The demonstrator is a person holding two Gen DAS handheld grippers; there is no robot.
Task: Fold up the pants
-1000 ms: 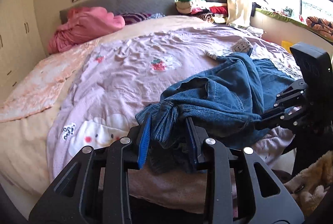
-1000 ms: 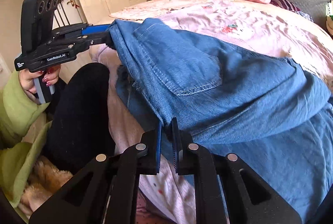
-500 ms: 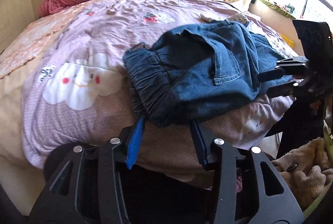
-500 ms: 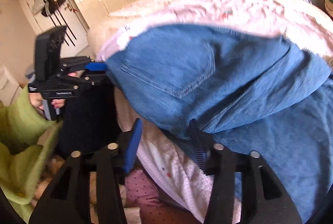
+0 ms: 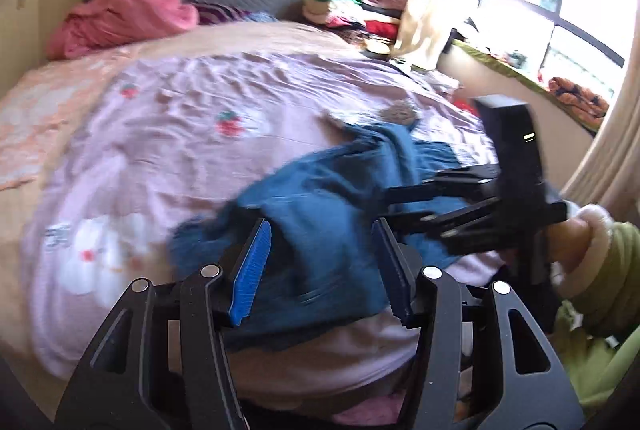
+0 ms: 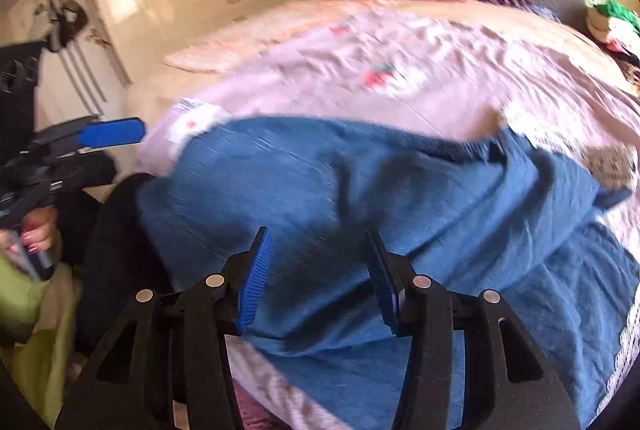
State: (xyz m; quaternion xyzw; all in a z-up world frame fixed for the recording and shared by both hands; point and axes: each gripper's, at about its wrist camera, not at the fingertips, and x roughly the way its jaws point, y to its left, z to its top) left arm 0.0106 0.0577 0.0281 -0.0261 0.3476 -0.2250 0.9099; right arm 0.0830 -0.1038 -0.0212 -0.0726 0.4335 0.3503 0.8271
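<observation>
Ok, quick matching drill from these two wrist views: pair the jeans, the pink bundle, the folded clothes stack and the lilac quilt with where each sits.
Things:
1 jeans
2 pink bundle
3 folded clothes stack
4 lilac quilt

Places:
A spread over the bed
B by the headboard, wardrobe side
C near edge of the bed
D by the headboard, window side

Pairs: 1-C, 2-B, 3-D, 4-A

Blue denim pants (image 6: 360,198) heaped on lilac bedspread (image 6: 420,70), right tongs (image 6: 320,270) parted above them
</observation>
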